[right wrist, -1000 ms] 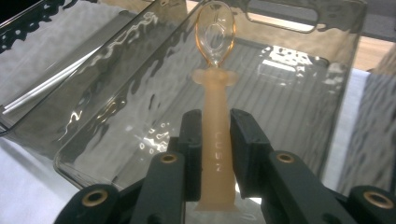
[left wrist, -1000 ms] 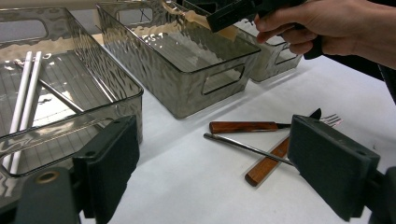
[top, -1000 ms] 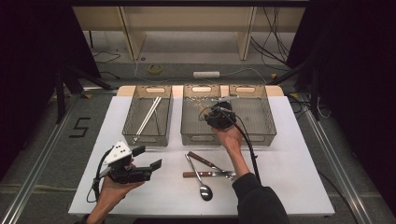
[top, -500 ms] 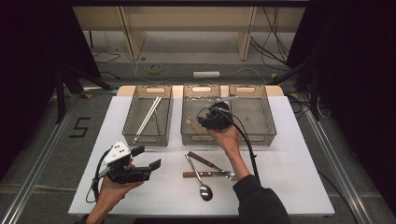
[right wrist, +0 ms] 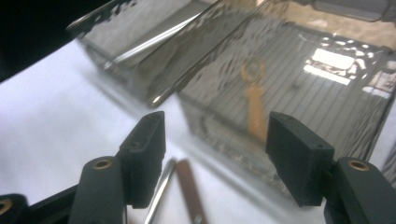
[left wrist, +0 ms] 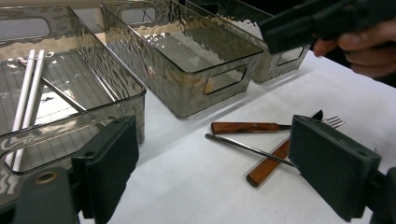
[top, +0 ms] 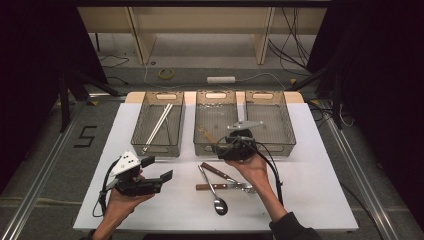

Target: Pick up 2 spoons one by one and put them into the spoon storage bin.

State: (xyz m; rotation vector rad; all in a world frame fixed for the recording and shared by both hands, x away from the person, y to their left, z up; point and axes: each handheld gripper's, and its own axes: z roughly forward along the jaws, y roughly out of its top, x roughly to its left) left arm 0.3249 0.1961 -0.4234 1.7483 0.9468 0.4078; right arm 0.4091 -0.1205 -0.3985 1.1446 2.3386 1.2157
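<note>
My right gripper (top: 235,145) hovers at the front wall of the middle smoked-plastic bin (top: 216,148). Its jaws have just been opening and stand open with nothing between them (right wrist: 215,135). A small wooden-handled utensil (right wrist: 254,109) lies inside that bin (top: 206,134). On the white table in front lie a spoon (top: 217,197), a wooden-handled knife (left wrist: 243,127) and a wooden-handled fork (left wrist: 268,164). My left gripper (top: 159,168) is held low at the front left, open and empty (left wrist: 217,140), facing the cutlery.
Three bins stand in a row at the back of the table (top: 320,170). The left bin (top: 150,148) holds two white chopsticks (top: 158,126). The right bin (top: 280,146) adjoins the middle one. The right gripper's cable (top: 272,167) trails over the wrist.
The right gripper has drawn back from above the middle bin to its front wall, and its jaws have spread apart. The left gripper has stayed put.
</note>
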